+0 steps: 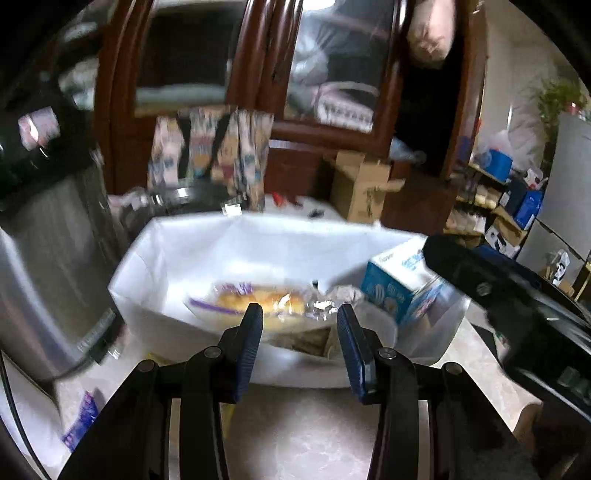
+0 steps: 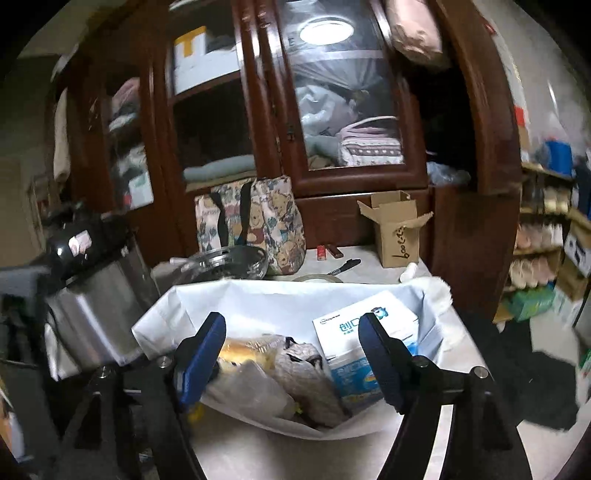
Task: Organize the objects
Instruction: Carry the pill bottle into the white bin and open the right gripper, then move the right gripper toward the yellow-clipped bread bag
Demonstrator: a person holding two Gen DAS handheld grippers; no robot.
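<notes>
Overhead, both tongs, left [image 1: 300, 317] and right [image 2: 291, 328], agape and empty above pale marbled countertop [image 1: 295, 424], dark wooden cabinet [image 2: 266, 110] behind.

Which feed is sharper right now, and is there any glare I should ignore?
Left wrist: motion-smeared, the white bin and wrapped bread are soft. Right wrist: sharper; the blue box print shows, and a ceiling light reflection glares on the cabinet glass.

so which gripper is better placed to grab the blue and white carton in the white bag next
Right, probably. The right gripper is open and sits over the white bag, with the blue and white carton partly between its fingers. The left gripper, also open, faces the wrapped bread roll.
</notes>
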